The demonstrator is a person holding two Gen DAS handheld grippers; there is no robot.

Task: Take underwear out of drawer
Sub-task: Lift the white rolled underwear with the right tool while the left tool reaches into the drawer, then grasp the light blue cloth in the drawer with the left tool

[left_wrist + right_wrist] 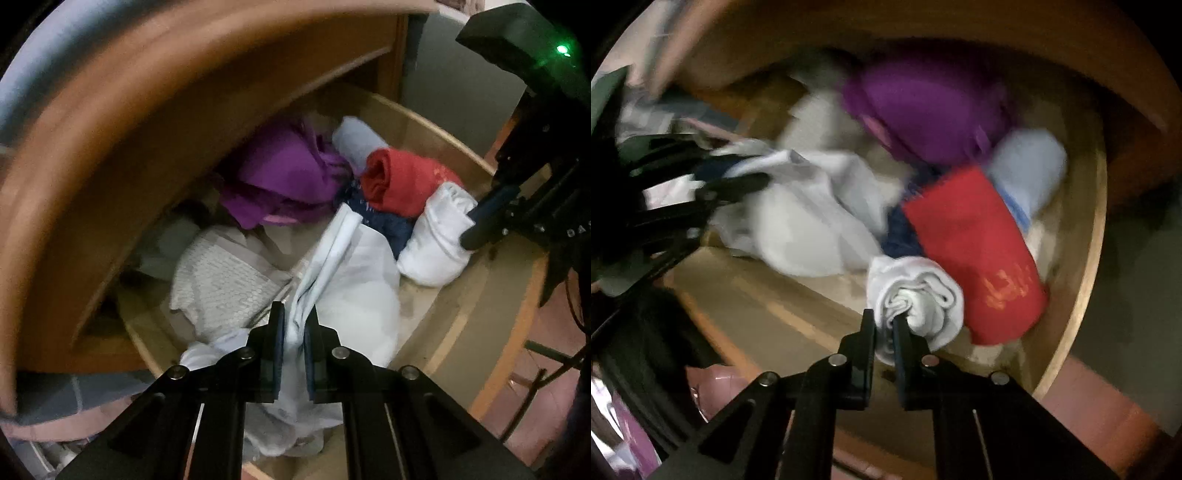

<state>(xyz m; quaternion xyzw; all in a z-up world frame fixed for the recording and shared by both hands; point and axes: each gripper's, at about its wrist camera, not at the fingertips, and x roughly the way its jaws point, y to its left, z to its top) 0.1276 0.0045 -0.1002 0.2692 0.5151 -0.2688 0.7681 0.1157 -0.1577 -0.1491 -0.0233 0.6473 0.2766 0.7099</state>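
An open wooden drawer (458, 321) holds several pieces of clothing. My left gripper (294, 314) is shut on a loose white garment (354, 280) at the drawer's front; this shows at the left of the right wrist view, gripper (753, 181), garment (798, 225). My right gripper (884, 323) is shut on a rolled white garment (916, 291) beside a red roll (975, 251). In the left wrist view the right gripper (476, 229) presses into that white roll (436, 240) at the right.
Further back lie a purple garment (288, 173), a red roll (402, 181), a pale blue roll (354, 140), dark blue cloth (388, 221) and a cream knitted piece (221, 280). The cabinet front (92, 147) overhangs the drawer's back. Tiled floor (535, 417) lies to the right.
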